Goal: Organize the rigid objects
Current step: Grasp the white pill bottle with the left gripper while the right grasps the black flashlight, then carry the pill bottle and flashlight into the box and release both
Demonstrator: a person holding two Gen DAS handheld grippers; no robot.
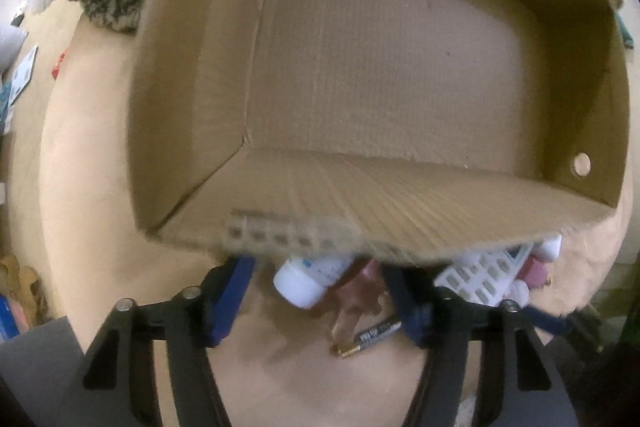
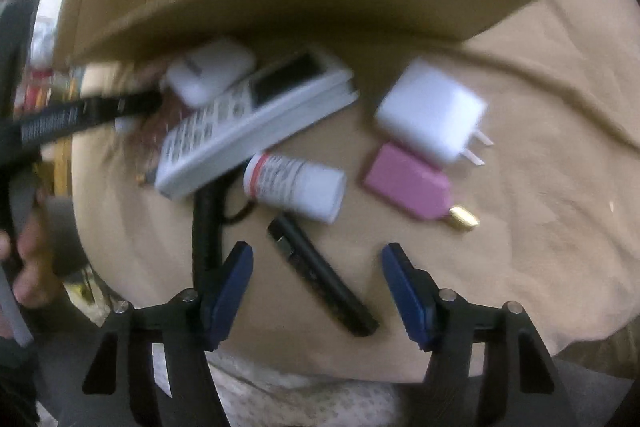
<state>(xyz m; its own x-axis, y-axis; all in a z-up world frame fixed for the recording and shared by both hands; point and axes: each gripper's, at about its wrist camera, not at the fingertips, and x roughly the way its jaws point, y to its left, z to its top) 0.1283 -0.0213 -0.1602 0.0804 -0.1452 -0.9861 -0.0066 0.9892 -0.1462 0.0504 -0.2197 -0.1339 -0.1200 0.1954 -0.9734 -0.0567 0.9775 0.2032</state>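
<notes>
Below us, both grippers hang over a tan-covered surface (image 2: 520, 107) strewn with small hard things beside an empty cardboard box (image 1: 400, 67). Our right gripper (image 2: 316, 287) stands spread, pinching nothing, and a black pen-like stick (image 2: 320, 275) lies between its blue fingers (image 2: 230, 291), its long axis running diagonally across the gap, so we judge it the nearest pick for this hand. Just beyond lie a white pill bottle (image 2: 296, 187), a white remote control (image 2: 248, 123), a white charger plug (image 2: 432, 111), a pink flat case (image 2: 404, 179) and a white earbud case (image 2: 208, 71). Our left gripper (image 1: 320, 299) is likewise parted and clamps nothing; a second white bottle (image 1: 308, 279), a brownish piece we cannot identify and a battery (image 1: 372, 337) sit between its fingers, hard against the box's near wall. Only the left view shows the box interior bare; only the right view shows the full spread of the pile and, at its left edge, a person's hand (image 2: 28, 259) on the other tool.
</notes>
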